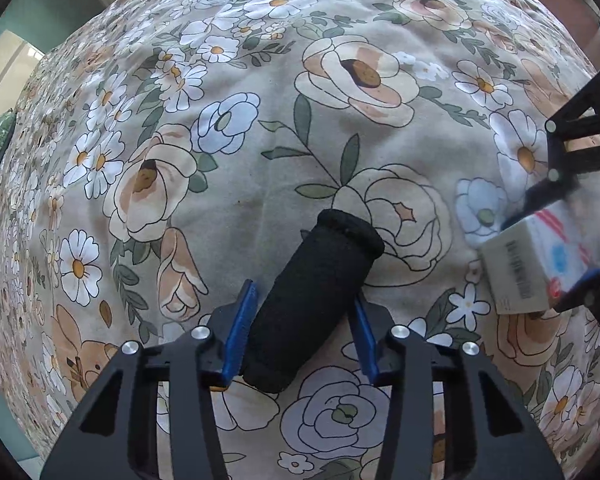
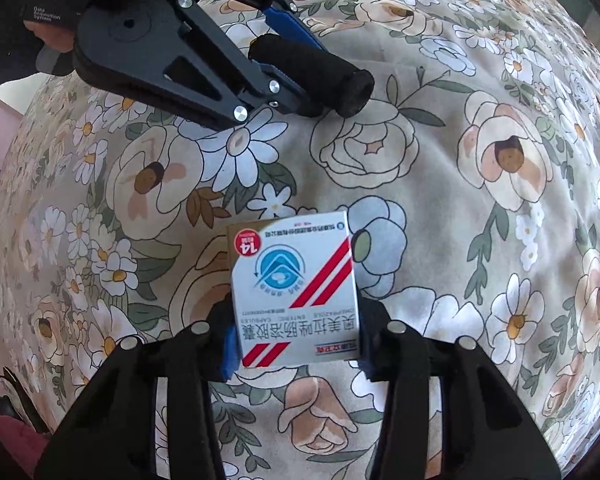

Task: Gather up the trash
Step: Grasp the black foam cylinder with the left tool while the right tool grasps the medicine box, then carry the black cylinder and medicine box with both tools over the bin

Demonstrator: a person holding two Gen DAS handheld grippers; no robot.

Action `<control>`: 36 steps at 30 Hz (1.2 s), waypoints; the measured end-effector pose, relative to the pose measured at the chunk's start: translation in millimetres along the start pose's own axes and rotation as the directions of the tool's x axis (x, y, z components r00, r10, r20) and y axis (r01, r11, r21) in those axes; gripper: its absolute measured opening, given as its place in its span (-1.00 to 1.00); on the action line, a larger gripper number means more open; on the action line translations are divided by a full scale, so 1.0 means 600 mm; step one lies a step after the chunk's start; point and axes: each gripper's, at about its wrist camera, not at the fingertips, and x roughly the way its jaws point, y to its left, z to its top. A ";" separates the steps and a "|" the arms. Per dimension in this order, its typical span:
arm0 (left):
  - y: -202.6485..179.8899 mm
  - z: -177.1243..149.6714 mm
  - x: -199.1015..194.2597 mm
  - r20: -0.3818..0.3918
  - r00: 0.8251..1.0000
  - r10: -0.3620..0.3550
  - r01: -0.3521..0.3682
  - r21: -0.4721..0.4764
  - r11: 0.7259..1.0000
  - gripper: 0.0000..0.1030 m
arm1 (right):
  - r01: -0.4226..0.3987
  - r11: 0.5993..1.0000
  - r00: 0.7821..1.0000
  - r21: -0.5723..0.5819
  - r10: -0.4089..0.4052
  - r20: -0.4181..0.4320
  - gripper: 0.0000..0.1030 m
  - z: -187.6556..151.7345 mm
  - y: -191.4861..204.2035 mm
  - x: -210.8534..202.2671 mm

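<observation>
A black foam tube (image 1: 320,276) lies on the floral cloth (image 1: 260,152). My left gripper (image 1: 304,320) points down over it, and both blue pads (image 1: 240,332) press its near half. From the right wrist view the same tube (image 2: 340,80) sticks out past the left gripper (image 2: 312,76). A white medicine box (image 2: 296,280) with red stripes and a blue round logo rests flat on the cloth. My right gripper (image 2: 296,346) is shut on its near end, a pad against each side. The left wrist view shows that box (image 1: 516,268) at the right edge, inside the right gripper (image 1: 560,248).
The flowered cloth (image 2: 460,200) covers the whole soft surface and is wrinkled. Its edge drops off at the left toward a teal wall (image 1: 48,8). A person's hand (image 2: 48,36) grips the left tool's handle at the upper left.
</observation>
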 end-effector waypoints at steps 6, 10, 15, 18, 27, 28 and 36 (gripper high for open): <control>-0.003 0.004 -0.027 0.008 0.999 0.035 -0.035 -0.023 0.999 -0.11 | 0.012 1.000 1.000 0.007 -0.012 0.021 -0.12 -0.008 -0.007 -0.036; -0.012 0.010 -0.067 0.034 0.998 0.052 -0.050 -0.055 0.997 -0.11 | 0.034 0.999 0.999 0.001 -0.034 0.037 -0.12 -0.009 -0.004 -0.071; -0.039 0.018 -0.123 0.038 0.995 0.092 -0.090 -0.064 0.994 -0.11 | 0.058 0.998 0.997 -0.005 -0.058 0.057 -0.12 -0.016 0.004 -0.126; -0.058 0.024 -0.165 0.031 0.992 0.126 -0.123 -0.082 0.989 -0.11 | 0.077 0.997 0.995 -0.017 -0.076 0.067 -0.12 -0.020 0.010 -0.168; -0.111 0.046 -0.304 -0.007 0.974 0.225 -0.222 -0.195 0.955 -0.12 | 0.127 0.991 0.986 -0.036 -0.122 0.116 -0.12 -0.061 0.002 -0.333; -0.120 0.049 -0.321 -0.010 0.973 0.230 -0.227 -0.206 0.952 -0.12 | 0.131 0.991 0.985 -0.038 -0.125 0.122 -0.12 -0.067 0.001 -0.351; -0.194 0.099 -0.465 -0.028 0.939 0.343 -0.335 -0.298 0.894 -0.12 | 0.153 0.982 0.973 -0.110 -0.131 0.190 -0.12 -0.119 -0.004 -0.502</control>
